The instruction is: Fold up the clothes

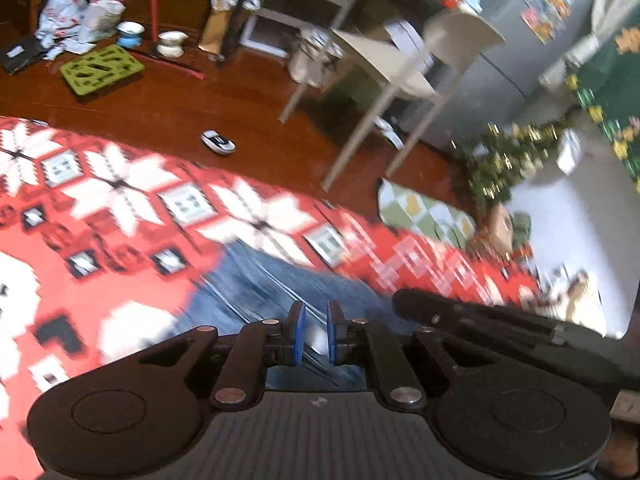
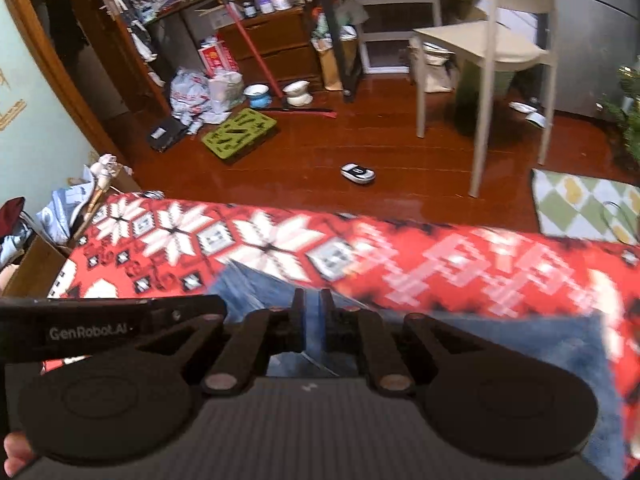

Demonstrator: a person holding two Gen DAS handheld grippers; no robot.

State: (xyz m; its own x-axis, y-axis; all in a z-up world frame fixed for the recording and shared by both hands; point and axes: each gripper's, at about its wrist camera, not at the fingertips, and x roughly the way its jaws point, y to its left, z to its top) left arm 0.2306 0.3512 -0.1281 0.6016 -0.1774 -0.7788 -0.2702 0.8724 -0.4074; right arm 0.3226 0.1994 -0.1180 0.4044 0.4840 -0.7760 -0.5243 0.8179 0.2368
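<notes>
Low centre of both views, the jeans (image 1: 256, 292) lie on the red blanket (image 1: 120, 216) – left gripper (image 1: 316, 334) and right gripper (image 2: 311, 326) stand narrowly parted, pinching nothing visible – a released fold could slump

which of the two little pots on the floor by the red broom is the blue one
The left pot, nearest the white plastic bags. It is blue with a white rim; the pot on the other side of the broom handle is plain white.

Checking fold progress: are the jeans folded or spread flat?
Cannot tell for certain: the jeans lie on the red blanket, blurred and mostly hidden behind both grippers.
</notes>
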